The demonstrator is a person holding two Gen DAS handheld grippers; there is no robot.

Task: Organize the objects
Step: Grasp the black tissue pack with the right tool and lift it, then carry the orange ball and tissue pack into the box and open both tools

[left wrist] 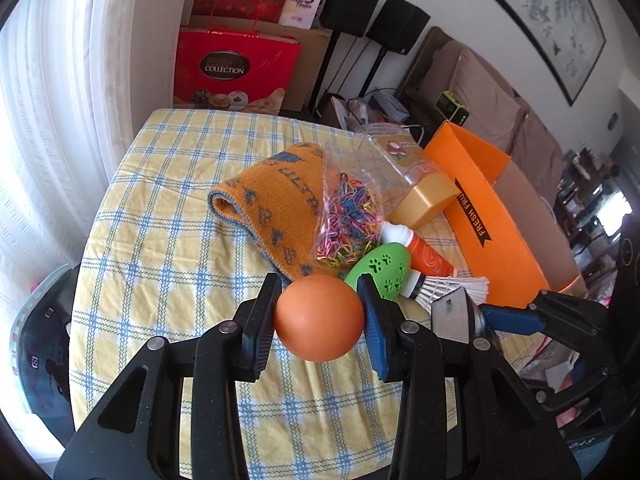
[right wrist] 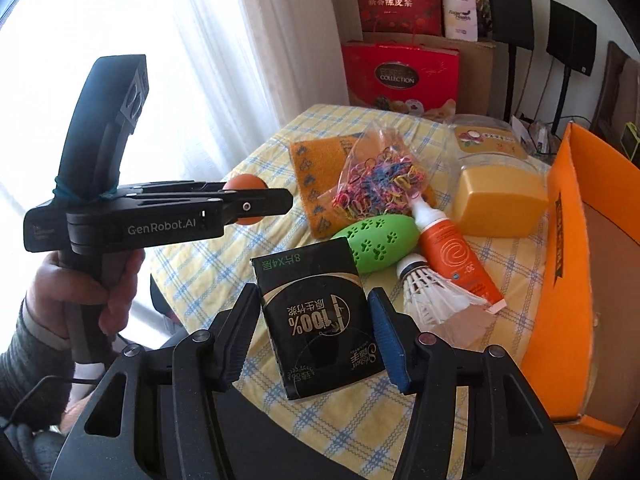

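Note:
My left gripper (left wrist: 318, 284) is shut on an orange ball (left wrist: 320, 318) and holds it above the yellow checked tablecloth (left wrist: 160, 240). The right wrist view shows the same gripper (right wrist: 288, 200) from the side, in a person's hand (right wrist: 116, 296), with the ball (right wrist: 244, 181) between its tips. My right gripper (right wrist: 313, 294) is shut on a black tissue pack (right wrist: 320, 320), pads against its two long sides. An open orange cardboard box (right wrist: 568, 240) stands at the right edge of the table.
A pile lies mid-table: orange knitted cloth (left wrist: 276, 200), bag of coloured rubber bands (left wrist: 348, 220), green paw-print toy (left wrist: 384, 268), orange tube (left wrist: 430, 258), shuttlecock (left wrist: 448, 290), gold-lidded clear jar (left wrist: 424, 196). Red gift boxes (left wrist: 236, 68) and speakers stand behind; a curtain hangs left.

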